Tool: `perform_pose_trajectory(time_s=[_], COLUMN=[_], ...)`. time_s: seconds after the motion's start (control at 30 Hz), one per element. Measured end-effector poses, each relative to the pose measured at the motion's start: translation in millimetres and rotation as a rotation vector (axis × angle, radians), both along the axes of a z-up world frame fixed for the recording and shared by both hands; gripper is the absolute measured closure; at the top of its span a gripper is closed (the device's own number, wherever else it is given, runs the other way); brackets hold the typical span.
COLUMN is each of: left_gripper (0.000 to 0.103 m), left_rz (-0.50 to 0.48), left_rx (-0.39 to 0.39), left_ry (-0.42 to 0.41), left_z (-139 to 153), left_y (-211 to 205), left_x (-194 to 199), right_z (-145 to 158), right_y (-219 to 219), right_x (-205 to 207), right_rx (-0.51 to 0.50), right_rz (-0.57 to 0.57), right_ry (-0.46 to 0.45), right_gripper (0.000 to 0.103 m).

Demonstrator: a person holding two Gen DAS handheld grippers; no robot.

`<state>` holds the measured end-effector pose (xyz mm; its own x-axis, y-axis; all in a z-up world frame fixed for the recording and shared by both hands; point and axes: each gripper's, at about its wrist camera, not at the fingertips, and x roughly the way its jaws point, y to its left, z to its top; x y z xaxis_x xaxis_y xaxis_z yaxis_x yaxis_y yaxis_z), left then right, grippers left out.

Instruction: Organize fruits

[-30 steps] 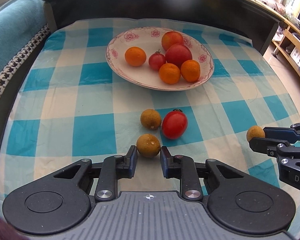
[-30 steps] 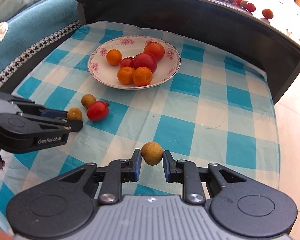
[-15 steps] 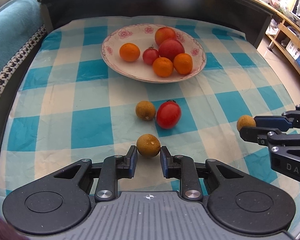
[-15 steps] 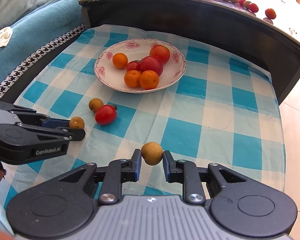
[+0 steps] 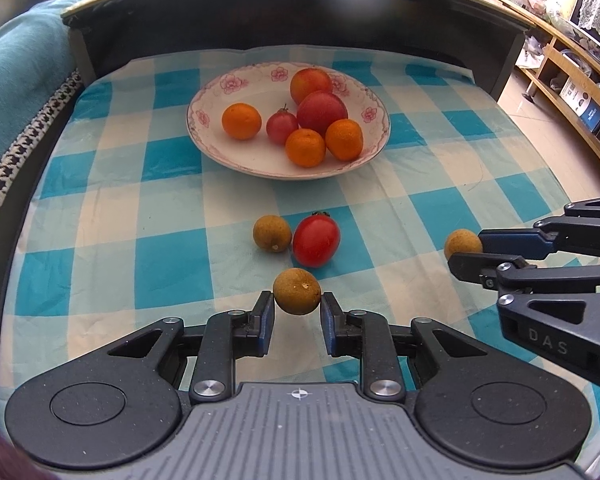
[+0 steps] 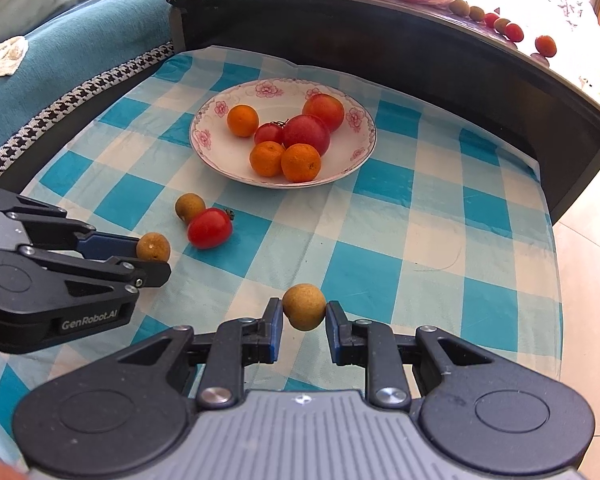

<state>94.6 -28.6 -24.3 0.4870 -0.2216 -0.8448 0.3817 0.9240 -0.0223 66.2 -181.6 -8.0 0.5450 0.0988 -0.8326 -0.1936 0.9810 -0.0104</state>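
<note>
My left gripper (image 5: 297, 304) is shut on a brown longan (image 5: 297, 291), held above the checked cloth. My right gripper (image 6: 303, 312) is shut on a second longan (image 6: 304, 306). Each gripper shows in the other's view: the right gripper (image 5: 466, 252) with its longan (image 5: 462, 243) at the right, the left gripper (image 6: 154, 258) with its longan (image 6: 153, 246) at the left. Another longan (image 5: 272, 233) and a red tomato (image 5: 316, 240) lie touching on the cloth. Beyond them a floral plate (image 5: 212, 120) holds three oranges, two large red fruits and a small tomato.
A dark raised ledge (image 5: 300, 12) borders the far side of the blue checked cloth (image 5: 140, 200), with small fruits (image 6: 512, 32) lined on top. A teal sofa (image 6: 80, 28) lies at the left. Floor and a wooden shelf (image 5: 572, 80) are to the right.
Both grippers keep their longans. In the left wrist view the plate and loose fruits have slid slightly further away and left; the right gripper's view is nearly unchanged.
</note>
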Motion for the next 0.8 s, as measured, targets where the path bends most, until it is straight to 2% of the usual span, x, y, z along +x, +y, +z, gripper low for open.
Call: perform_pose_trajectory(time_s=[0.8], left_gripper=[0.071], left_rz=[0.01], left_rx=[-0.044], left_ry=[-0.068], left_z=[25.2], left_y=[-9.8], left_x=[17.8], right_z=[16.6], right_y=[6.1], right_x=[15.6], right_rx=[0.019], right_rz=[-0.013], right_ry=[-0.055], right_gripper=[0.078])
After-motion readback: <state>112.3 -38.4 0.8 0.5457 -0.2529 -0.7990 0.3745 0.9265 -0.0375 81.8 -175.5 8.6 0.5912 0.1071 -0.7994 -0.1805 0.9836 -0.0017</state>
